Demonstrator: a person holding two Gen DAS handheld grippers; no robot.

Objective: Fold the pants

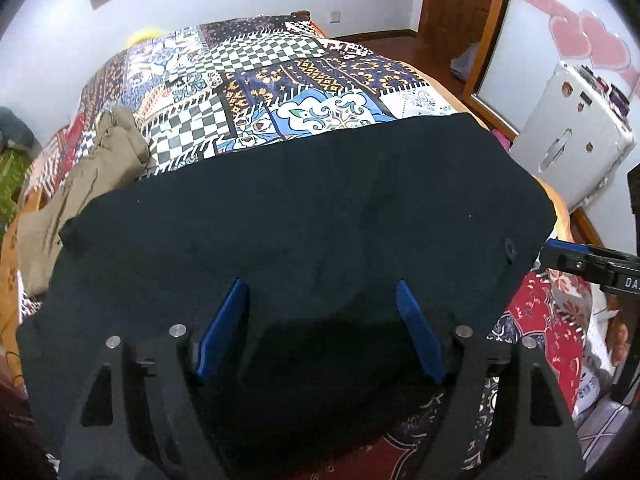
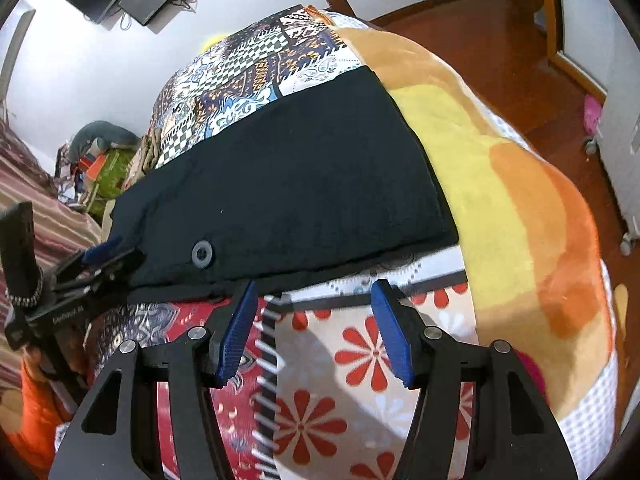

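Observation:
Black pants lie flat and folded across the near part of the bed, with a round button near their right edge. My left gripper hovers over the near part of the pants. Its blue fingers are wide apart and nothing is pinched between them. In the right wrist view the pants and button lie just beyond my right gripper. That gripper is open above the flowered bedspread, its fingertips at the pants' near edge, holding nothing.
An olive-brown garment lies crumpled on the bed left of the pants. A patchwork bedspread covers the far half. An orange-yellow blanket drapes over the bed's right side above a wooden floor. A white case stands at right.

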